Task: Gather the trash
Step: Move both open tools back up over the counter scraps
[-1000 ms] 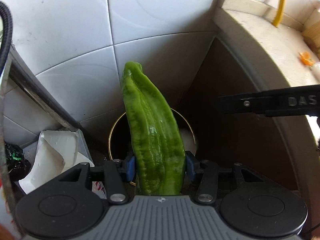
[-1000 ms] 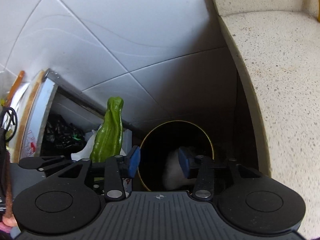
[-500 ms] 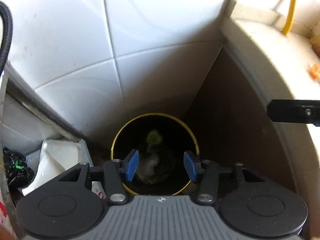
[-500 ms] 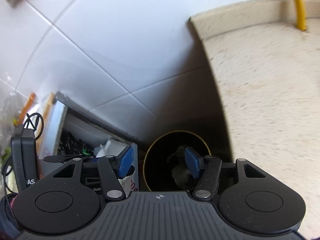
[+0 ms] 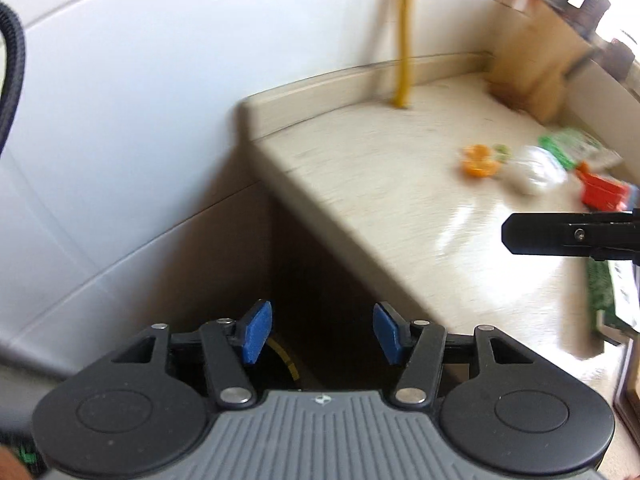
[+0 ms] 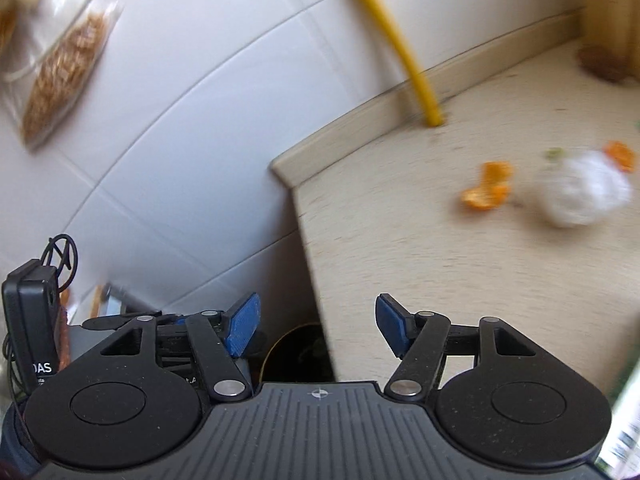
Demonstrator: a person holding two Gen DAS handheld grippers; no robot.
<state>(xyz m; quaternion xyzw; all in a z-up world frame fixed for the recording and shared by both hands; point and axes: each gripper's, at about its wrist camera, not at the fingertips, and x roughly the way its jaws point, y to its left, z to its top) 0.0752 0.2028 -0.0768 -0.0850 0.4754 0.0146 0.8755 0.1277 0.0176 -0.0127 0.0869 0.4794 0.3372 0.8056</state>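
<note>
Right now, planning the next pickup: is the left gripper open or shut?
Open: the left gripper has its blue pads spread apart, nothing between them.

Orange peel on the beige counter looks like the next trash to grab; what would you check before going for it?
1. Left gripper empty, fingers apart: ok.
2. Right gripper empty, fingers apart: ok.
3. Orange peel pieces lying free on the beige stone counter: ok.
4. Crumpled white tissue ball clear of the peel: cannot tell, the picture is blurred.
5. Black gold-rimmed bin open beside the counter edge: ok.
6. Yellow pole out of the path: ok.
</note>
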